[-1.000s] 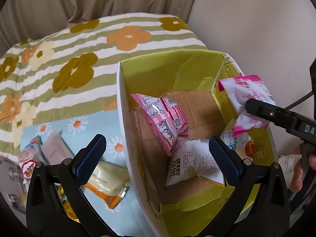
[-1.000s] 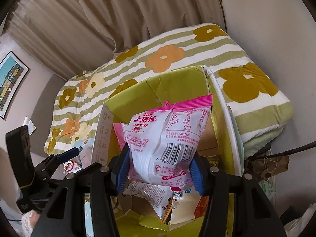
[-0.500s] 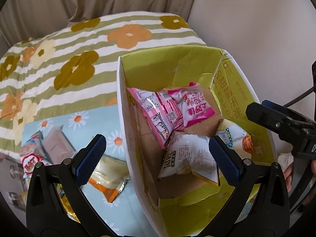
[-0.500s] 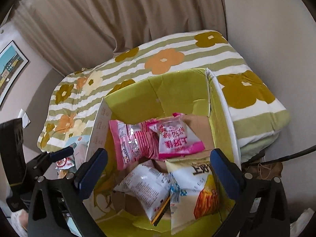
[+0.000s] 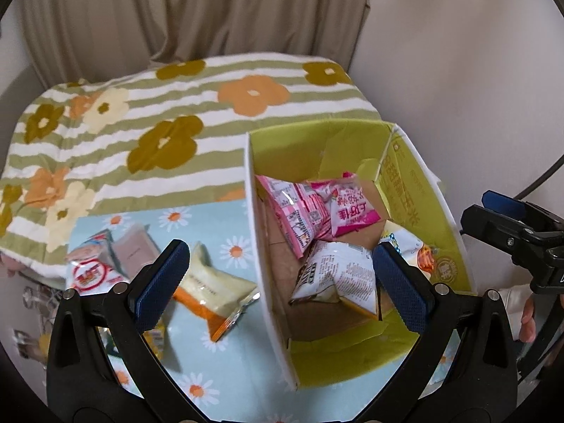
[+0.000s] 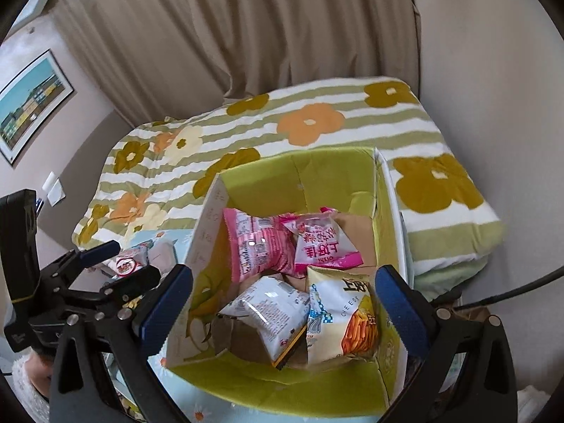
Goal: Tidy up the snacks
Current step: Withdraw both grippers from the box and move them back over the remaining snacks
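An open green cardboard box holds several snack packets: a pink striped one, a pink and white one, a white one and a cheese snack bag. My right gripper is open and empty above the box's near side. My left gripper is open and empty over the box's left wall. Loose packets lie left of the box: a yellow and orange one and a red and white one.
The box stands on a blue daisy-print cloth over a green striped floral blanket. A beige curtain hangs behind. A wall stands close on the right. A black cable runs at the right.
My right gripper opened and let go of the pink and white packet, which dropped into the box. Both grippers then pulled back and up from the box.
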Action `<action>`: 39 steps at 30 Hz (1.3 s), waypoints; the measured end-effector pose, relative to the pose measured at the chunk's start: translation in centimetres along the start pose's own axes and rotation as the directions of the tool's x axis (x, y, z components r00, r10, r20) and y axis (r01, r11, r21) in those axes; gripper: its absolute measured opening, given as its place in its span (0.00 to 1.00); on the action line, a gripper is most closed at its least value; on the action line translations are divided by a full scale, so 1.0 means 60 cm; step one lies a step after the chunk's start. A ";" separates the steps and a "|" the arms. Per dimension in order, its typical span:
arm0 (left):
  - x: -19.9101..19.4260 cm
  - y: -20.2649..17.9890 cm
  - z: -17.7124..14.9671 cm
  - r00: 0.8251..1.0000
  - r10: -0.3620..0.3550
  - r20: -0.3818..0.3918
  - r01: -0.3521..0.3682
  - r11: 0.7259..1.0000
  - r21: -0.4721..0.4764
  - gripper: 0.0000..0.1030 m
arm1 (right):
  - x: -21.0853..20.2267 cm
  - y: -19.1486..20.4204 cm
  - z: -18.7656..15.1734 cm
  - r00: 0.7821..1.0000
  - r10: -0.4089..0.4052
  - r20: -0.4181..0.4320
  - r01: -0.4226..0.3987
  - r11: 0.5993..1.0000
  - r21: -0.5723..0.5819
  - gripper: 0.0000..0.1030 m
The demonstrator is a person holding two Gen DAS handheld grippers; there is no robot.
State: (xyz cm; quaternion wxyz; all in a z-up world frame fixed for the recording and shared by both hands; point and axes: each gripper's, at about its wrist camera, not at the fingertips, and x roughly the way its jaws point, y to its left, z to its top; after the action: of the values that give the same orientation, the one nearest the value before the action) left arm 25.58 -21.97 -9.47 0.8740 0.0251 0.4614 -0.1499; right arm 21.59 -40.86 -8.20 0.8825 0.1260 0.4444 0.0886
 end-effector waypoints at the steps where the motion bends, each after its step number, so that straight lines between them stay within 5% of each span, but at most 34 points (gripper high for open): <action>1: -0.011 0.003 -0.003 1.000 0.010 0.008 -0.010 1.000 -0.005 1.00 | -0.003 0.002 0.001 1.000 0.006 0.002 -0.006 1.000 -0.007 1.00; 12: -0.109 0.079 -0.053 0.987 0.155 0.046 -0.150 0.984 -0.094 1.00 | -0.017 0.079 -0.002 0.995 0.092 0.034 -0.089 0.992 -0.085 1.00; 25: -0.161 0.299 -0.093 0.977 0.211 0.037 -0.199 0.957 -0.213 1.00 | 0.036 0.246 -0.032 0.992 0.121 0.022 -0.117 0.986 -0.122 1.00; 39: -0.066 0.492 -0.107 0.991 0.082 -0.102 -0.102 0.972 -0.210 1.00 | 0.181 0.385 -0.118 0.993 0.062 -0.096 -0.059 0.998 0.036 1.00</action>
State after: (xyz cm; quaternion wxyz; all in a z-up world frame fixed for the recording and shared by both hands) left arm 26.79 8.29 -12.74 0.8553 -0.0409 0.5133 -0.0570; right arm 21.28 -14.94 -13.56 0.8545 0.1496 0.4843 0.1139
